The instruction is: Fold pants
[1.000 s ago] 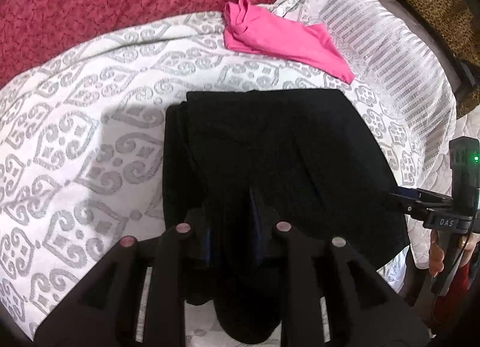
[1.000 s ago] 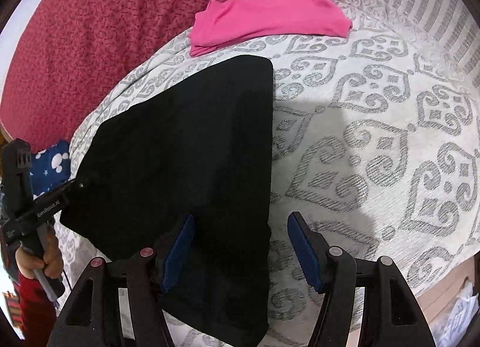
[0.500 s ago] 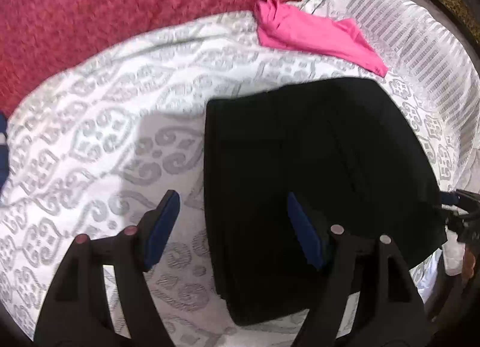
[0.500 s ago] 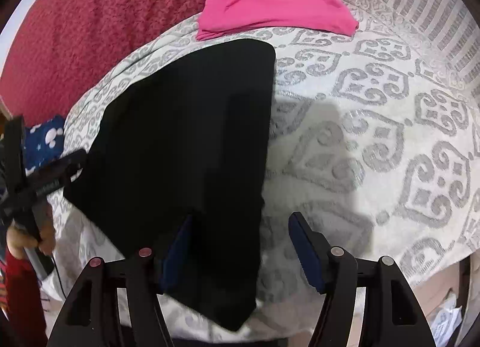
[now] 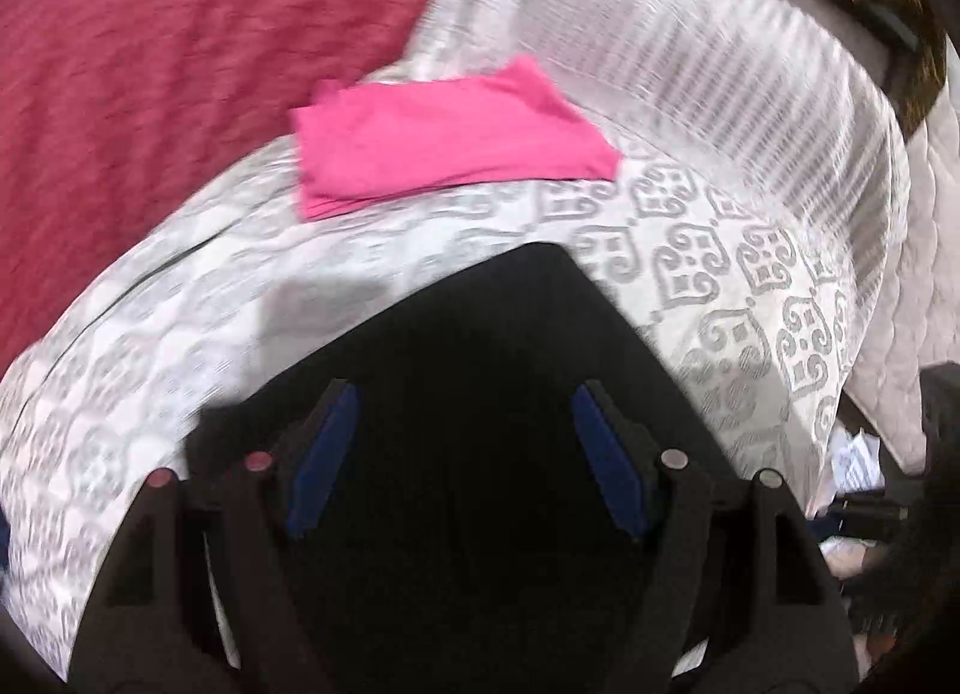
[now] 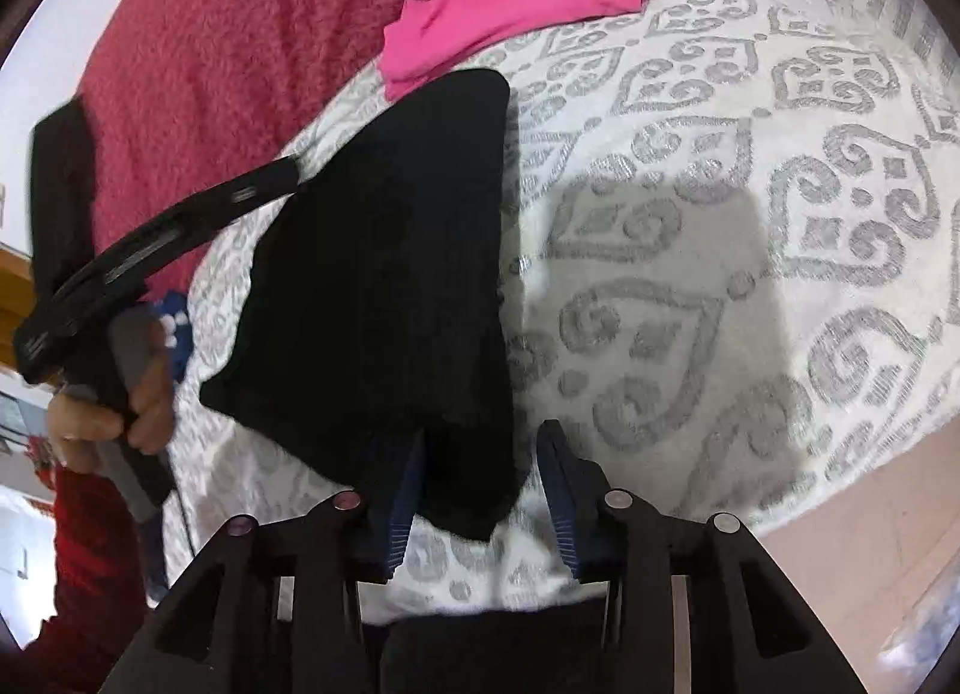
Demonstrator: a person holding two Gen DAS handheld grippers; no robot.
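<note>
Your left gripper [image 5: 462,448] has its jaws spread wide, holding nothing, with the folded black pants [image 5: 480,370] filling the space beneath and between the blue pads [image 5: 321,460]. Beyond the pants' far edge lies a folded pink garment [image 5: 444,147] on the patterned white bedspread [image 5: 720,274], with a red blanket [image 5: 150,63] behind that; this view is blurred, so contact with the pants is hard to judge.

From the right wrist, your right gripper [image 6: 480,490] is also spread open, its pads straddling the near corner of the pants [image 6: 390,274]. Your left gripper [image 6: 180,220] reaches to the pants' left edge, and the pink garment [image 6: 510,9] lies just past their far corner.
</note>
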